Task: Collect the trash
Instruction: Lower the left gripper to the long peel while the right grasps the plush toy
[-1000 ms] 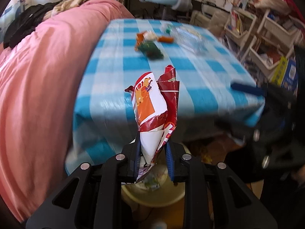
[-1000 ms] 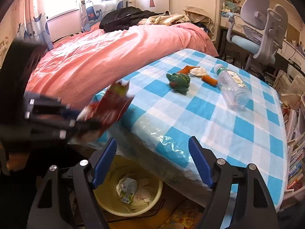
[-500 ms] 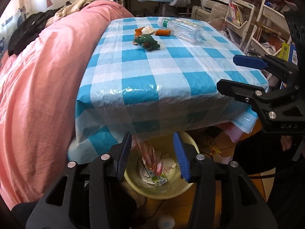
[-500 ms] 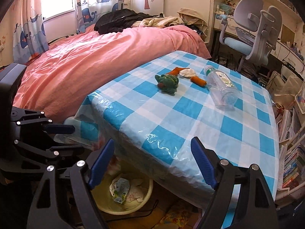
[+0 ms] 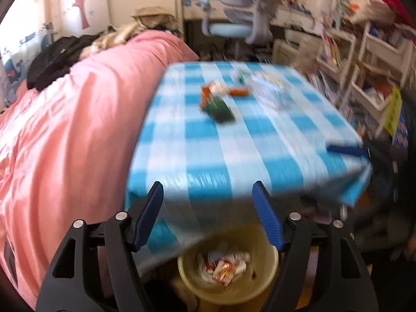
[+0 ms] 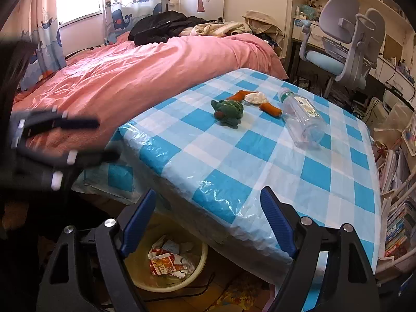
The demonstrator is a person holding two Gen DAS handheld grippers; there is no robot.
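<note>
A red and white snack wrapper (image 6: 162, 262) lies in the yellow bin (image 6: 135, 267) on the floor under the table's near edge. The left wrist view shows the wrapper (image 5: 223, 267) and bin (image 5: 234, 295) too. My left gripper (image 5: 206, 184) hangs above the bin in front of the table edge, its jaws opening with nothing between them. Seen from the right wrist, it is a dark blur at the left (image 6: 106, 139). My right gripper (image 6: 208, 191) stands open and empty over the table corner. A clear plastic bottle (image 6: 303, 118) and a crumpled white paper (image 6: 254, 97) lie on the blue checked table (image 6: 325, 182).
A green plush toy (image 6: 228, 110) and two orange pieces (image 6: 270, 109) lie beside the paper. A pink bed (image 6: 130, 78) runs along the table's left. A desk chair (image 6: 343, 52) stands behind the table, and shelves of books (image 6: 397, 223) line the right.
The left gripper let go of the snack wrapper, which dropped into the bin. Its jaws spread wider and it rose. The right gripper stayed where it was.
</note>
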